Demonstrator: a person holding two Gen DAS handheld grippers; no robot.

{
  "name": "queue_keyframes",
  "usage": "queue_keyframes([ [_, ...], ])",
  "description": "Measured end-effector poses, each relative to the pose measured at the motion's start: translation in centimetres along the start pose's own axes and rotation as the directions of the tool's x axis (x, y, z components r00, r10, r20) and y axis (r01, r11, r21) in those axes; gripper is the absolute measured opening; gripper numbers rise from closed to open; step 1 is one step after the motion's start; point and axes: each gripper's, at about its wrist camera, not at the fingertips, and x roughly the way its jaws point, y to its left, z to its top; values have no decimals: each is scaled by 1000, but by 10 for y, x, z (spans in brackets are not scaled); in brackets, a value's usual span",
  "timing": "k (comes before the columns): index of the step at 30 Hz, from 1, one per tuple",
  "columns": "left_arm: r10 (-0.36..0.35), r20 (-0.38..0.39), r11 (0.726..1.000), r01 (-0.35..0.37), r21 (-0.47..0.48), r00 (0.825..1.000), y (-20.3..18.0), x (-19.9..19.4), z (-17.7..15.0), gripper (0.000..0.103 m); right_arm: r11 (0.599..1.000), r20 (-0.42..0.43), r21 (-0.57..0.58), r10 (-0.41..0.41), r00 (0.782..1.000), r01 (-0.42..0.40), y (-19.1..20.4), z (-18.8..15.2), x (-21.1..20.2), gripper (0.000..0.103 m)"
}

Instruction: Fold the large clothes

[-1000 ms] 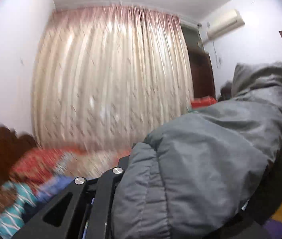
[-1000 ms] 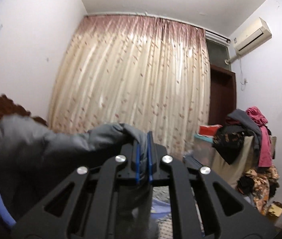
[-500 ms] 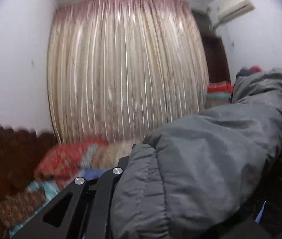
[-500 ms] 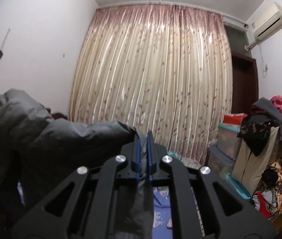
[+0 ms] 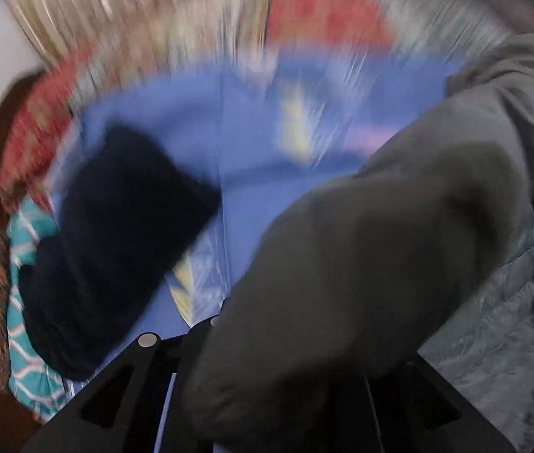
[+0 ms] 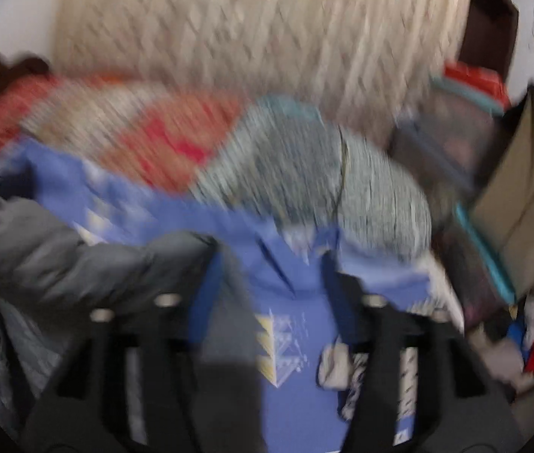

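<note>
A grey padded jacket covers my left gripper; its fingertips are hidden under the fabric. In the right wrist view the jacket hangs at the left, against the left finger. My right gripper has its blue-padded fingers wide apart over the blue bed sheet. Both views are blurred by motion.
A dark folded garment lies on the blue sheet at the left. Red patterned bedding and a grey knit blanket lie further back. Curtain behind; storage boxes and piled clothes at the right.
Both grippers swung down from facing the curtain to over the bed. The right gripper, shut on the jacket before, now stands open. The jacket came down with them.
</note>
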Motion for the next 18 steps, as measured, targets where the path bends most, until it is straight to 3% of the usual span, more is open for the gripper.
queue_keyframes([
  [2, 46, -86, 998, -43, 36, 995, -15, 44, -5, 35, 996, -61, 54, 81, 995, -78, -3, -34, 21, 55],
  [4, 65, -99, 994, -56, 89, 993, -26, 64, -16, 35, 984, -102, 71, 167, 981, -160, -10, -81, 20, 67],
  [7, 3, -62, 992, 4, 123, 998, -17, 50, -31, 35, 980, -117, 22, 199, 973, -198, -16, -143, -3, 84],
  [9, -29, -45, 990, 35, 137, 999, -3, 33, -44, 37, 984, -140, -37, 170, 975, -176, -24, -180, -8, 90],
  [11, -68, -27, 989, 71, 131, 997, 20, 8, -62, 40, 989, -162, -66, 119, 980, -131, -31, -216, -13, 90],
  [13, -82, -8, 987, 82, 140, 997, 33, -9, -78, 44, 994, -198, -27, 100, 975, -108, -45, -246, -16, 91],
  [17, -24, -14, 987, 26, 160, 1000, 39, -19, -92, 47, 982, -316, 137, 164, 935, -126, -64, -296, 7, 92],
  [18, 5, -16, 986, -2, 169, 1000, 34, -16, -89, 47, 986, -345, 131, 146, 927, -107, -64, -304, 15, 73],
])
